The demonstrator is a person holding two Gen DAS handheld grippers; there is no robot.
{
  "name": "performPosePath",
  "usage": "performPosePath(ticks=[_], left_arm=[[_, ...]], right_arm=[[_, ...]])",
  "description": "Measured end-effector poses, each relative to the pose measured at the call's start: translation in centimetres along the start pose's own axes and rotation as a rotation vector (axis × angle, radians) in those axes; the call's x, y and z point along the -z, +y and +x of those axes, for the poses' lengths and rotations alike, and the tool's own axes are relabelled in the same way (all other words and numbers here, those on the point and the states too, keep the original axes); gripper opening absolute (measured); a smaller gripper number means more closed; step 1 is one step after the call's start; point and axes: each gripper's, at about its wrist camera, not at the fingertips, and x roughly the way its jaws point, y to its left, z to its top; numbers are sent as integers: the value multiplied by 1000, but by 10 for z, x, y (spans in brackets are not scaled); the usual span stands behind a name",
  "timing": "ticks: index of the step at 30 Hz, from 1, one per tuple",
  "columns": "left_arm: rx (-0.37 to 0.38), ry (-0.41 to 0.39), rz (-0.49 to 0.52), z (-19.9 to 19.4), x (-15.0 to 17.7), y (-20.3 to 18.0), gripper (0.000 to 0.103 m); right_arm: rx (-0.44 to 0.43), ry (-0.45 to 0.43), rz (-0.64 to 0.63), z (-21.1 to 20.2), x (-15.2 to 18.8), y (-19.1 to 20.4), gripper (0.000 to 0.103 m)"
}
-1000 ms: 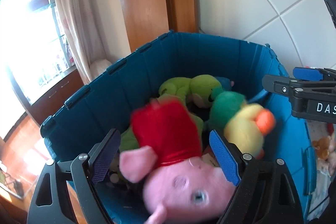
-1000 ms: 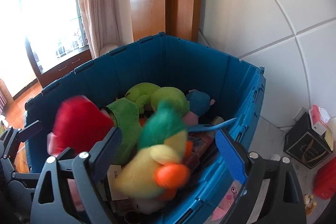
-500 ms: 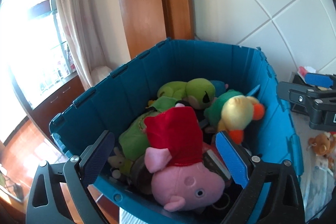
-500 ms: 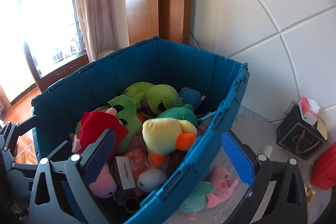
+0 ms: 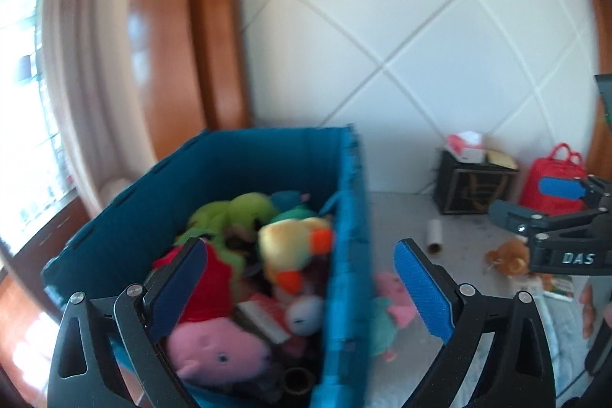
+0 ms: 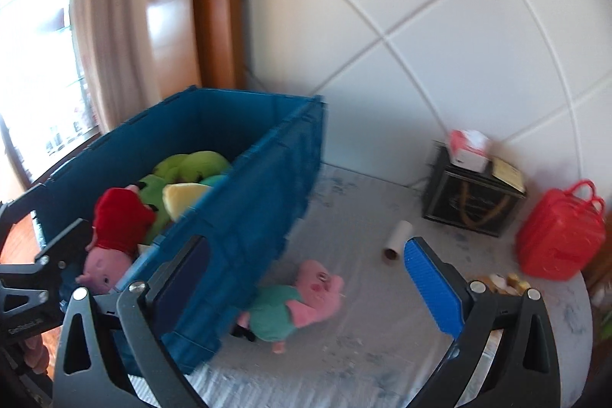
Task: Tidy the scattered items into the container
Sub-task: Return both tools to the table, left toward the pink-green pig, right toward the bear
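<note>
The blue bin (image 5: 346,217) (image 6: 248,213) holds several plush toys: a pink pig in red (image 5: 218,354) (image 6: 114,236), a yellow duck (image 5: 294,243) and a green frog (image 5: 229,209). A pink pig plush in a teal shirt (image 6: 294,301) (image 5: 386,308) lies on the grey mat just right of the bin. A small brown plush (image 5: 508,255) lies farther right. My left gripper (image 5: 302,293) is open and empty above the bin's right wall. My right gripper (image 6: 310,287) is open and empty above the teal-shirted pig.
A cardboard tube (image 6: 396,241) (image 5: 434,236) lies on the mat. A black box (image 6: 470,201) with a tissue pack on it and a red bag (image 6: 558,239) stand by the white padded wall. Curtain and window are at the left.
Both grippers have let go of the red-dressed pig and the duck, which now lie in the bin. Both grippers have drawn back and swung right, out toward the mat.
</note>
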Motion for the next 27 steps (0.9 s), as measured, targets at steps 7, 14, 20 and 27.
performPosePath(ticks=[7, 14, 20, 27], left_arm=[[153, 11, 68, 11, 2, -88, 99], [208, 109, 99, 58, 27, -148, 99], [207, 203, 136, 115, 68, -174, 99], [141, 289, 219, 184, 123, -190, 99]], right_arm=[[98, 38, 86, -20, 40, -84, 103], [185, 114, 191, -18, 83, -175, 103], [276, 198, 280, -5, 136, -242, 103], [359, 318, 392, 17, 208, -314, 103]])
